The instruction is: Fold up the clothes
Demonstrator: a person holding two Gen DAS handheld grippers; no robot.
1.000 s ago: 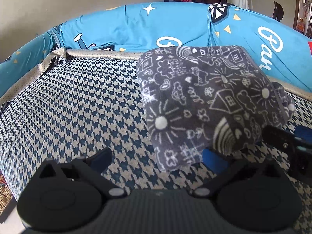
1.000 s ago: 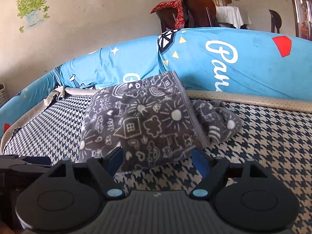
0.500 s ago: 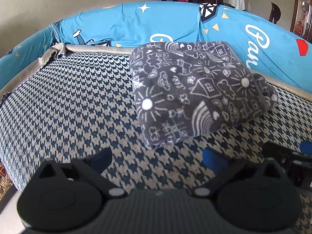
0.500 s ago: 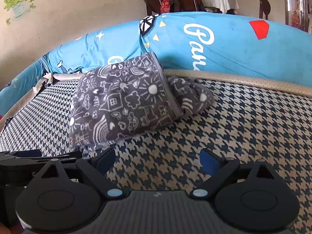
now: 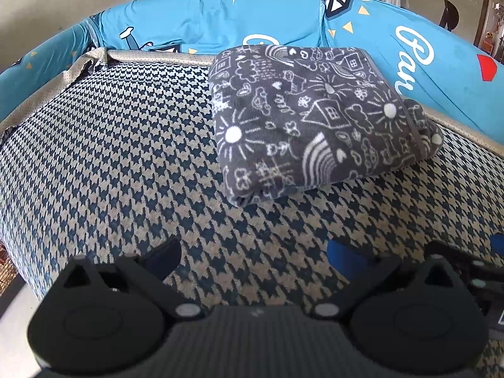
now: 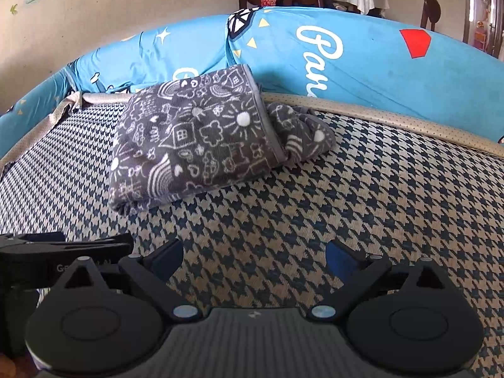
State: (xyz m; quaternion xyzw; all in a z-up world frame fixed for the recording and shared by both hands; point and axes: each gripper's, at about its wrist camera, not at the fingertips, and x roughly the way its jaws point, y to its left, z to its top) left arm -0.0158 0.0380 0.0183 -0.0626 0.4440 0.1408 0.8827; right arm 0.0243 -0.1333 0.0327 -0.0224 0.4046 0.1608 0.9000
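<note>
Grey doodle-print garment [image 5: 308, 119] now lies folded into a thick block on the houndstooth cushion [image 5: 110, 145], its far edge against the blue backrest [image 5: 195, 22]; a second ago it filled both views from close up. Going left to right, the left gripper [image 5: 253, 255] and the right gripper [image 6: 254, 253] have both drawn back, jaws apart and empty. One bunched end spills out at the right, so the fold looks finished but untidy.

Readable lettering in both views

White script letters "Par", cut off after that, stand on the blue cushion cover [image 5: 419, 63] [image 6: 346, 63]. In the right wrist view, the left gripper [image 6: 63, 249] bears pale print starting "G", the rest hidden.
</note>
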